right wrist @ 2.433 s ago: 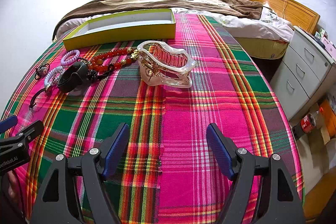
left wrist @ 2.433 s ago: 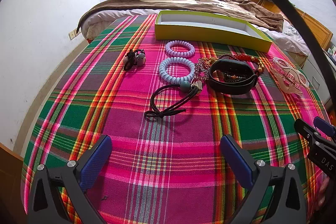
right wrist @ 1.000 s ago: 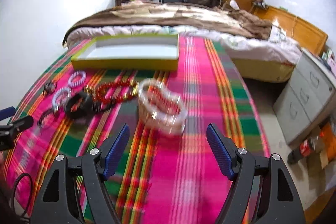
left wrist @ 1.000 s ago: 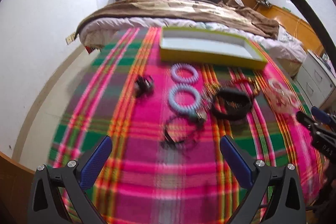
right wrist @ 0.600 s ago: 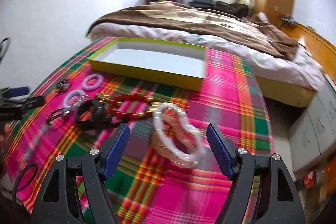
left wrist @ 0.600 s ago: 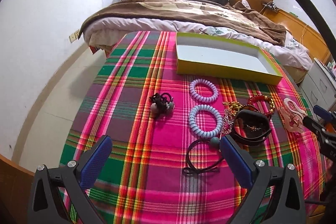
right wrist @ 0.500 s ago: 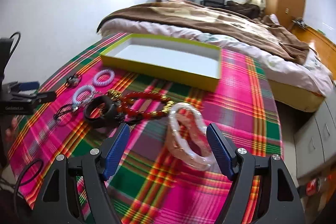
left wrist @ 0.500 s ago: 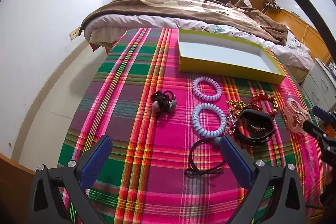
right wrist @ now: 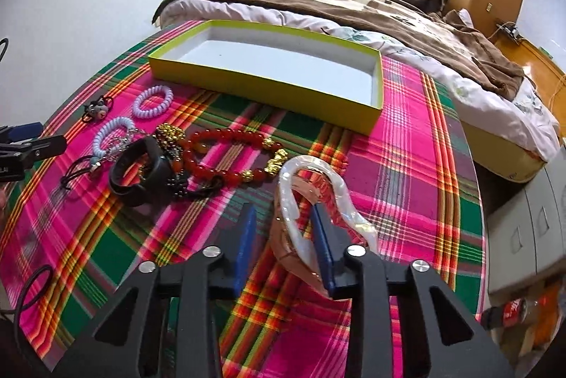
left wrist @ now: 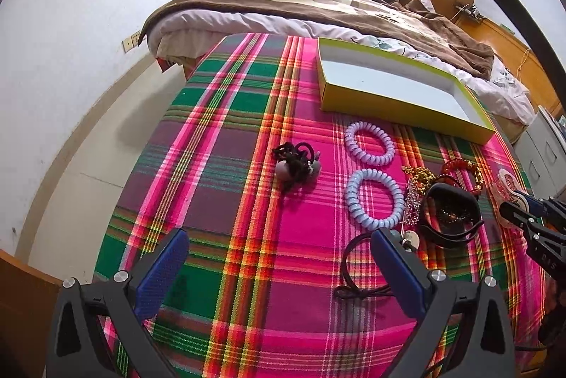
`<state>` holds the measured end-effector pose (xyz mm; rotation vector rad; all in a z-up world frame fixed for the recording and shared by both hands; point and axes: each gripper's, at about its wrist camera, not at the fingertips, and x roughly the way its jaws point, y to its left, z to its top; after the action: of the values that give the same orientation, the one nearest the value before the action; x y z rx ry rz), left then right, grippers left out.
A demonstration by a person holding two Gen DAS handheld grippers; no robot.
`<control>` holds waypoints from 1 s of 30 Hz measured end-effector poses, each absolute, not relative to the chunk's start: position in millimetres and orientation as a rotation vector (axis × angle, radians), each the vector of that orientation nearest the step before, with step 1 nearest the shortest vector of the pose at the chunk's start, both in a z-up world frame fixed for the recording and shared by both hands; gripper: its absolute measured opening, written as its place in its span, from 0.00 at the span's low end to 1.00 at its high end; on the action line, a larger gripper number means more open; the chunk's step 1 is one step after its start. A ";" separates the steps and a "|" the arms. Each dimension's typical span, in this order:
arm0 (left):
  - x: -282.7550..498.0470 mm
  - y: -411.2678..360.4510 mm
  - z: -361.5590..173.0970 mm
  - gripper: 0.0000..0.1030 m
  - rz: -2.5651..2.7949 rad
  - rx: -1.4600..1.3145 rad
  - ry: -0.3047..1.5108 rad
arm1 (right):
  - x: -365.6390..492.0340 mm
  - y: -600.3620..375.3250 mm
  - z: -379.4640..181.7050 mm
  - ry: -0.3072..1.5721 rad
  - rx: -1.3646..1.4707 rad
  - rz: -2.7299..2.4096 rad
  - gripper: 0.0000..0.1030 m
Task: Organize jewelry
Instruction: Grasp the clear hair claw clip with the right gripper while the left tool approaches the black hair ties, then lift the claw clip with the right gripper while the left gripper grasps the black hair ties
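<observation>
The right gripper (right wrist: 283, 229) had narrowed around one side of the translucent pearly plastic hair claw (right wrist: 318, 197), apparently to carry it to the empty yellow-green tray (right wrist: 269, 84) at twelve o'clock on the plaid-covered desk (right wrist: 406, 165), while the left gripper (left wrist: 279, 268) hung spread wide and empty.

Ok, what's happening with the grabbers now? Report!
Right gripper closed on clear hair claw. Left gripper open, empty. Yellow box empty, path clear.

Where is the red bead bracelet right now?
In the right wrist view the red bead bracelet lies on the plaid cloth, between the yellow tray behind it and the clear hair claw in front, touching the black band.
</observation>
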<state>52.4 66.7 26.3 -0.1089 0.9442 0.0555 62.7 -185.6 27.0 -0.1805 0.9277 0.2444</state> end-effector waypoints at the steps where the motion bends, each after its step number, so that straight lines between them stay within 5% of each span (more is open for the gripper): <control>1: 52.7 66.7 25.9 1.00 0.056 -0.108 0.945 | 62.8 -187.2 27.6 0.927 -0.172 0.245 0.16; 21: 94.8 88.3 20.8 0.94 0.096 -0.150 0.955 | 53.9 -204.6 60.1 0.822 -0.031 0.235 0.12; 30: 112.3 78.8 10.5 0.75 0.073 -0.133 1.005 | 54.6 -203.6 59.8 0.823 -0.028 0.227 0.12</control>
<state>112.3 78.8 10.5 -0.1328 1.0046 0.0728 54.6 -203.6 59.8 -0.0279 0.8231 0.2268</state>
